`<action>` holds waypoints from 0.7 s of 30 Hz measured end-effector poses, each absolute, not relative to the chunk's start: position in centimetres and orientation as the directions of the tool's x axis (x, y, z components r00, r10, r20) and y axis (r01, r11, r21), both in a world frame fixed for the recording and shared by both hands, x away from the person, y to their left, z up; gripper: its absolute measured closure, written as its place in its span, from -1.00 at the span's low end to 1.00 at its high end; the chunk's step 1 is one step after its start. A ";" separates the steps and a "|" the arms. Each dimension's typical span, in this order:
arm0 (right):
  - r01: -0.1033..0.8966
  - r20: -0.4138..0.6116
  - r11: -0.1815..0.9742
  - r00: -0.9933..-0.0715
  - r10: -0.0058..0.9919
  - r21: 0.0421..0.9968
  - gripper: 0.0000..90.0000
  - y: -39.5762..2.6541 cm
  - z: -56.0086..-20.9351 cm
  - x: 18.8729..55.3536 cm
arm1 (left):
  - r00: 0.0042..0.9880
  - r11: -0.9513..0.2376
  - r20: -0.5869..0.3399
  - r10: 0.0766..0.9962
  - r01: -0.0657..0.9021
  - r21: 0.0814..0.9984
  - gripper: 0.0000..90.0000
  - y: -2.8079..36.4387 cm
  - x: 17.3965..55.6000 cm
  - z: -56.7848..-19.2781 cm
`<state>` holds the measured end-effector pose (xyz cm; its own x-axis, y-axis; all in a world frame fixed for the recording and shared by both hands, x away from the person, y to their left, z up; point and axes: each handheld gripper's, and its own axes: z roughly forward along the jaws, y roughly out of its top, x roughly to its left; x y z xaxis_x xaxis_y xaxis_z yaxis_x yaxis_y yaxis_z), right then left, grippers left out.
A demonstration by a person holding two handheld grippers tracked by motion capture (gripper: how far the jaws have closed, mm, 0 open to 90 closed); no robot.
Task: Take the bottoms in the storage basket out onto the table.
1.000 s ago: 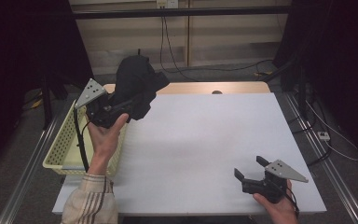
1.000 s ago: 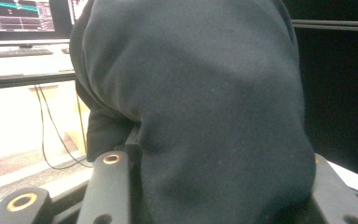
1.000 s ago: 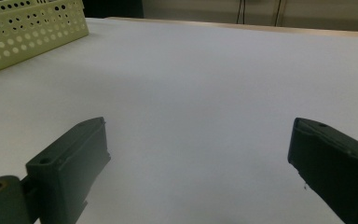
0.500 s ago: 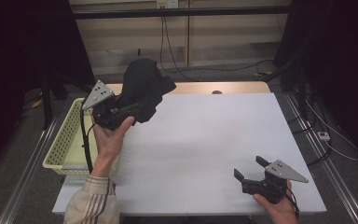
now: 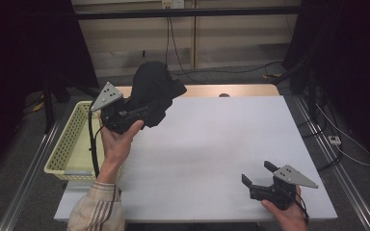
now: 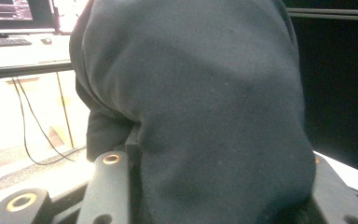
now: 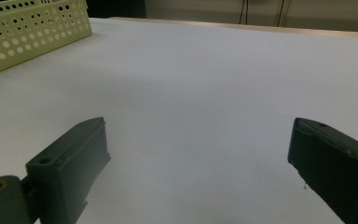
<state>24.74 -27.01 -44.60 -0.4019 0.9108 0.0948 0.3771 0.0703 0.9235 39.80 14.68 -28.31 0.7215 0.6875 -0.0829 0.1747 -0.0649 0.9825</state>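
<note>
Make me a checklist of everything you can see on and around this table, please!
Surface: white table, mostly bare.
Job's things: black cloth, bunched up and lifted above the table's left rear part.
Clutter: yellow perforated basket at the table's left edge; what it holds cannot be told.
Grippers: left gripper shut on the black cloth, raised in the hand; right gripper open, nothing between its jaws, low at the table's front right.
Cables: one black cable hangs from the left gripper; more cables run across the floor behind and to the right.
Surroundings: dark curtains at both sides, pale wall panels behind, metal rails along the table.
</note>
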 end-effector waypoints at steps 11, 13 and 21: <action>0.377 0.095 0.072 -0.405 0.909 0.923 -0.89 -27.0 -44.6 24.7 | 0.732 -0.086 -0.084 0.676 0.192 0.978 0.17 13.5 40.0 -28.9; 0.378 0.095 0.072 -0.405 0.909 0.923 -0.89 -27.0 -44.6 24.7 | 0.734 -0.097 -0.081 0.674 0.197 0.976 0.17 13.3 40.0 -29.0; 0.377 0.095 0.072 -0.406 0.909 0.923 -0.89 -26.9 -44.6 24.7 | 0.756 -0.094 -0.111 0.645 0.223 0.970 0.17 12.7 40.3 -29.7</action>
<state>24.72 -26.95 -44.61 -0.4057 0.9090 0.0953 0.3773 0.0716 0.9233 40.28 12.66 -29.67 0.7563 0.6448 -0.1107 0.2226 -0.0945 0.9703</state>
